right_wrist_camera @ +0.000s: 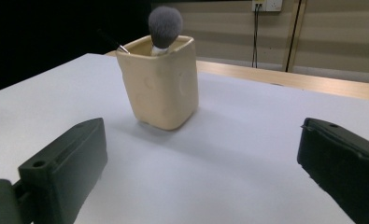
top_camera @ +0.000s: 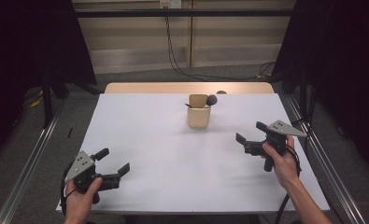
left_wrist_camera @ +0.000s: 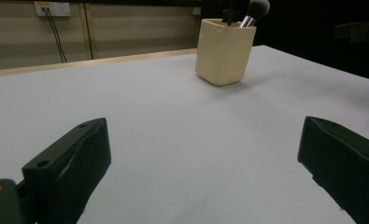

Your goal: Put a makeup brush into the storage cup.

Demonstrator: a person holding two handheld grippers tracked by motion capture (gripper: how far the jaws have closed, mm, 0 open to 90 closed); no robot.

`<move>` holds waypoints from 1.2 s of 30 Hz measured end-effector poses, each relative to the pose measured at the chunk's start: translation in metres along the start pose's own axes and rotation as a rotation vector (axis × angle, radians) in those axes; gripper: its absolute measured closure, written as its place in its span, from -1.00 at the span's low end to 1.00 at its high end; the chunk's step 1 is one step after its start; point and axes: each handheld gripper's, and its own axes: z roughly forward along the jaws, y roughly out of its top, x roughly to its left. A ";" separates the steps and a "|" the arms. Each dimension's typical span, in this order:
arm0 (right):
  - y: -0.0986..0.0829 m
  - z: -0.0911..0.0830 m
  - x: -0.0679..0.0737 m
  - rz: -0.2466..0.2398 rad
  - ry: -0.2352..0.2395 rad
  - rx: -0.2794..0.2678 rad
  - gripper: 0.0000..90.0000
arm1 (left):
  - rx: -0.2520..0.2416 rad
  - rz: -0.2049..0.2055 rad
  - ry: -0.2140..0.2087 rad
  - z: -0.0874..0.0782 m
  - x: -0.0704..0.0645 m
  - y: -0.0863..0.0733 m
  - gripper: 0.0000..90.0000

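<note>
cream holder [top_camera: 198, 115] stands at twelve o'clock on my white table [top_camera: 163, 158], a grey brush [top_camera: 212, 99] upright inside; my left gripper [top_camera: 113, 163] at seven and right gripper [top_camera: 248, 133] at four gape wide, holding nothing

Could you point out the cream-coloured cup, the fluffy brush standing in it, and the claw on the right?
Cream cup [right_wrist_camera: 161, 88]: right gripper view, middle of its front wall.
Fluffy brush [right_wrist_camera: 165, 27]: right gripper view, on its grey bristle head.
Right claw [top_camera: 251, 131]: high view, midway between its two open tips.
</note>
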 end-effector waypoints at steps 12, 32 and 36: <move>-0.017 -0.027 0.006 0.003 -0.024 -0.028 -0.97 | 0.001 0.008 0.000 -0.001 -0.003 0.000 -0.94; -0.043 -0.062 0.006 0.004 -0.066 -0.028 -0.97 | 0.008 0.021 0.004 -0.002 -0.003 0.000 -0.94; -0.048 -0.068 0.005 0.004 -0.071 -0.030 -0.97 | 0.007 0.021 0.009 -0.003 -0.003 0.000 -0.94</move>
